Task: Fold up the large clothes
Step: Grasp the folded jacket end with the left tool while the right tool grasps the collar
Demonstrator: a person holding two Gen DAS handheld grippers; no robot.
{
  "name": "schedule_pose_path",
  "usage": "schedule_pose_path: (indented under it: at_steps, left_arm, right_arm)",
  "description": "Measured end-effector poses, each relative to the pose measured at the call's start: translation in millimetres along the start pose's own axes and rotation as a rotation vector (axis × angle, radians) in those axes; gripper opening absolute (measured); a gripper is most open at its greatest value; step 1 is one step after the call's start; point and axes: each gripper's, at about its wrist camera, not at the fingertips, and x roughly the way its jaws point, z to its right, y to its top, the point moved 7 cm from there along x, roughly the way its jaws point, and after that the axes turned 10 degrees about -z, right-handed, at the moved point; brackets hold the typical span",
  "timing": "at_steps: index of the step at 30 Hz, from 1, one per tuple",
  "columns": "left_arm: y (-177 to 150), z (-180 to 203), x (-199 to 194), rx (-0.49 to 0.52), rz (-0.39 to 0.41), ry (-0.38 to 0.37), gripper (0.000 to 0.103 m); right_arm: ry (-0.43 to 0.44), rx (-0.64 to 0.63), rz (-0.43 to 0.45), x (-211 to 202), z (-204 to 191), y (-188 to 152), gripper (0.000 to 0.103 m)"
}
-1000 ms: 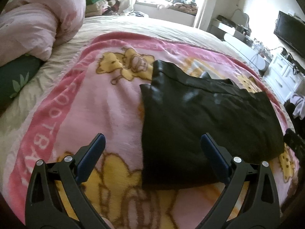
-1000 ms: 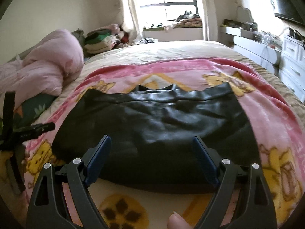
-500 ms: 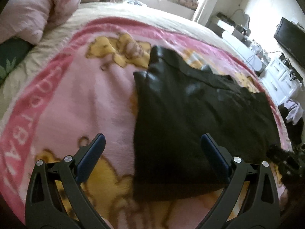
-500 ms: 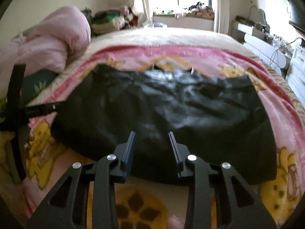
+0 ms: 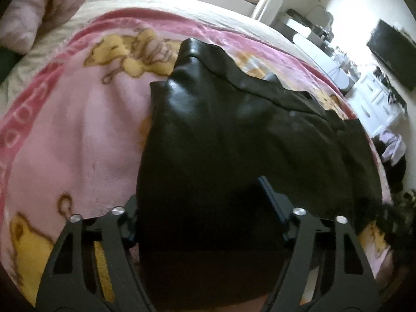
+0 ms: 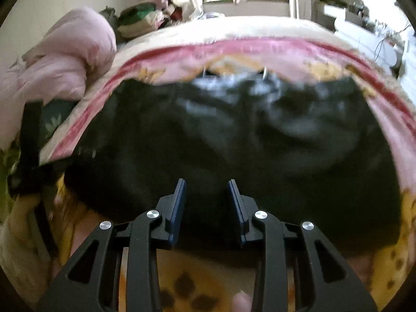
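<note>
A shiny black garment (image 5: 234, 135) lies folded flat on a pink cartoon blanket (image 5: 65, 135) on the bed; it also fills the right wrist view (image 6: 234, 135). My left gripper (image 5: 197, 202) is open, its jaws wide apart and down at the garment's near left corner; the cloth covers the left fingertip. My right gripper (image 6: 207, 197) hovers over the garment's near edge with its jaws partly closed, a gap still between them and nothing held. The left gripper's dark frame (image 6: 31, 140) shows at the left of the right wrist view.
A rolled pink duvet (image 6: 67, 59) lies at the bed's left. Piled clothes (image 6: 140, 20) sit by the window. White drawers (image 5: 377, 104) and a wall TV (image 5: 392, 52) stand to the right of the bed.
Both grippers have moved forward and down onto the garment's near edge. The right gripper's jaws have narrowed from wide open to a small gap. The left stays wide open.
</note>
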Motion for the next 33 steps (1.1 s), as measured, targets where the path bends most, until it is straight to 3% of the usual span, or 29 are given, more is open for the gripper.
schedule_pose_path:
  at_steps: [4,8,10,14,16,19,23,26,29,33]
  left_arm:
    - [2.2,-1.2,-12.8,0.002,0.021,-0.004,0.041]
    - [6.3,1.0,-23.5,0.006,0.040,-0.030,0.034]
    - [8.4,5.7,-28.4,0.017,0.052,-0.039,0.032]
    - [10.4,10.4,-31.4,0.029,0.061,-0.028,0.032]
    - [11.2,9.9,-31.4,0.021,0.059,-0.035,0.032]
    - [12.7,9.3,-34.1,0.020,0.065,-0.045,0.030]
    - [12.6,10.8,-38.0,0.032,0.079,-0.042,0.030]
    - [13.0,11.7,-39.1,0.033,0.080,-0.047,0.030]
    - [15.3,12.5,-40.3,0.033,0.084,-0.051,0.029]
    - [14.7,11.9,-41.3,0.021,0.080,-0.064,0.029]
  right_arm:
    - [-0.004,0.023,-0.006,17.1,1.2,29.7,0.028]
    - [-0.057,0.074,-0.109,60.4,16.8,32.3,0.028]
    - [-0.078,0.065,-0.109,71.4,17.4,26.6,0.028]
    - [-0.038,0.093,-0.139,63.7,18.4,34.2,0.028]
    - [0.002,0.115,-0.112,53.6,19.7,49.9,0.028]
    - [-0.025,0.124,-0.046,44.1,22.4,83.9,0.028]
    - [-0.025,0.135,-0.070,65.2,21.6,109.8,0.029]
    - [-0.048,0.151,-0.166,100.3,25.9,108.3,0.029]
    - [-0.015,0.178,-0.153,110.2,32.2,104.3,0.029]
    - [0.017,0.148,-0.095,86.7,29.0,100.9,0.032]
